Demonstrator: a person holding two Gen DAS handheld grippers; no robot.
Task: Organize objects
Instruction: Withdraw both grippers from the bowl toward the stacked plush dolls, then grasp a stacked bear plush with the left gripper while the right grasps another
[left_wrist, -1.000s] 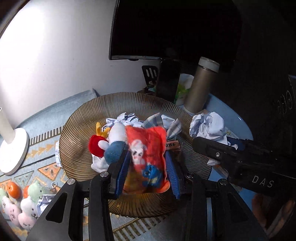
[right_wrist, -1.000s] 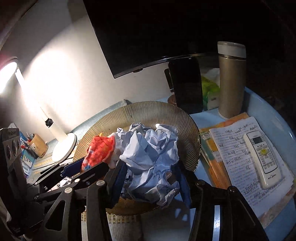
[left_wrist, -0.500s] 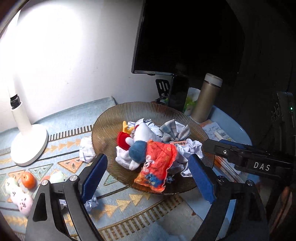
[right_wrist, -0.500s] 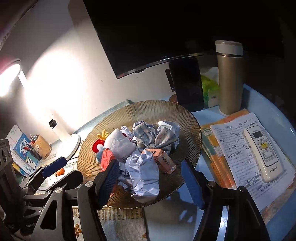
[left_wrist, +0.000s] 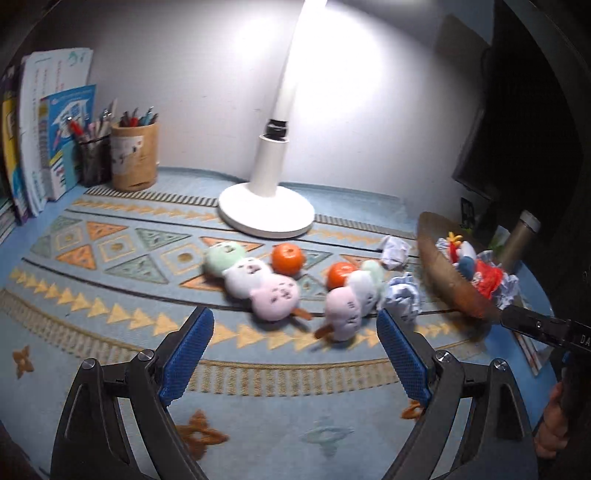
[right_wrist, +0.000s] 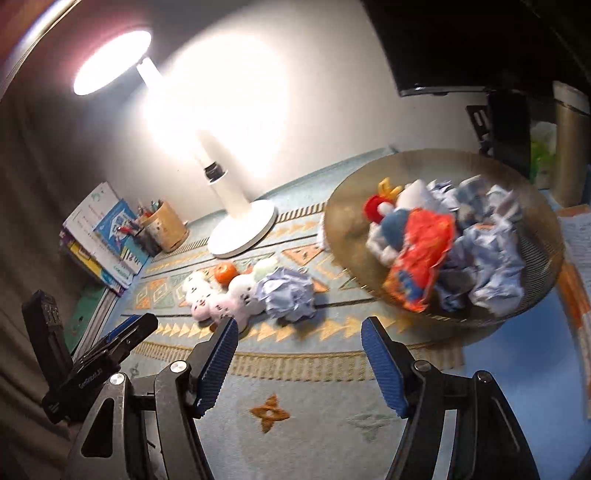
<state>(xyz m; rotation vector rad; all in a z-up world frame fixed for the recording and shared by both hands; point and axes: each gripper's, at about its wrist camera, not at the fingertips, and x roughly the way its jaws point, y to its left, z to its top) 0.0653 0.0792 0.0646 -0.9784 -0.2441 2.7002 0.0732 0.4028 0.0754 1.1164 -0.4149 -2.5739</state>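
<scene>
Left gripper (left_wrist: 295, 354) spread wide, nothing between the blue pads; right gripper (right_wrist: 299, 363) likewise parted and empty. Ribbed bowl (right_wrist: 343, 192) heaped with crumpled paper (right_wrist: 487, 266), an orange-red snack packet (right_wrist: 421, 254) and a plush duck (right_wrist: 391, 218), seated at 2 o'clock in the right wrist view and at 3 o'clock in the left. Loose on the patterned mat (left_wrist: 110, 266): two three-ball plush skewers (left_wrist: 255, 277) (left_wrist: 351, 295), two small oranges (left_wrist: 288, 254) (left_wrist: 340, 275) and two paper balls (left_wrist: 402, 295) (left_wrist: 395, 247), all around 12 to 1 o'clock of the left gripper. Judged stage: pick of the next loose item pending. Risks: soft skewers lying touching the oranges, so a wide closure likely to catch two things or roll an orange away toward the lamp base (left_wrist: 266, 210); paper ball just beside the bowl's near edge, so a careless approach liable to knock the rim and spill the heaped load; motion blur over the items, hindering aim. Legible writing: "DA" on the other tool's body at 3 o'clock of the left view; print on the books (left_wrist: 48, 122) by the pen cup (left_wrist: 135, 155) too small to read.
</scene>
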